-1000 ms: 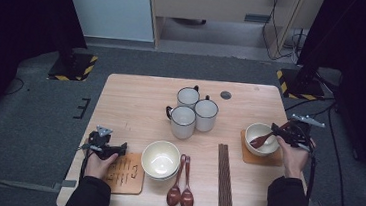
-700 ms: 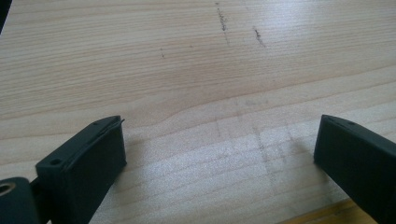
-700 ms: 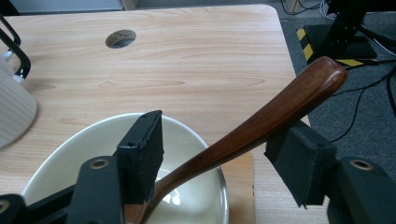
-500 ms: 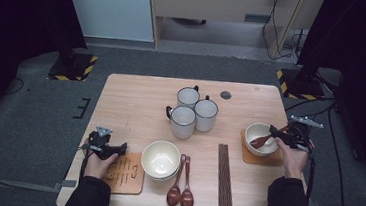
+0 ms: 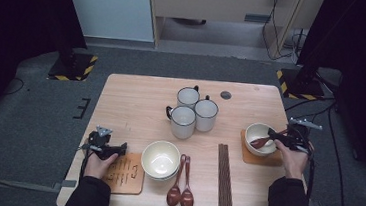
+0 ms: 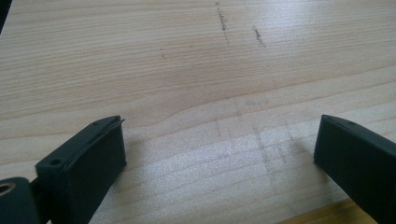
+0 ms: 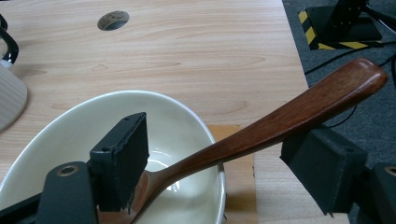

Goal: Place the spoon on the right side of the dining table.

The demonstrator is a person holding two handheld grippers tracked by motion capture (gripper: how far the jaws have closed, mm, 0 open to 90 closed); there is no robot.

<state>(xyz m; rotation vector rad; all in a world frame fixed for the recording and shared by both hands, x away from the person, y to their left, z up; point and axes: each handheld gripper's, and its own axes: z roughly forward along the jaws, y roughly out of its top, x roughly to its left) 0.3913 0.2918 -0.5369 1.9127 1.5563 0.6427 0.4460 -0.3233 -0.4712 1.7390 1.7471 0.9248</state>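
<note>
Spoon point(image 7: 261, 128) lies between right tongs' point(image 7: 219, 154) opened jaws.

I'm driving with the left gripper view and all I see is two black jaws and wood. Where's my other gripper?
Observer: The right gripper is at the table's right side, over a white bowl that stands on a wooden coaster.
Operator: Is anything in that bowl?
Observer: A brown spoon lies in it, with its handle leaning out over the rim between the jaws. They have just been opening, and the pads don't press on it.
Operator: Are there more spoons?
Observer: Two more spoons lie near the front edge, beside a second bowl.
</note>
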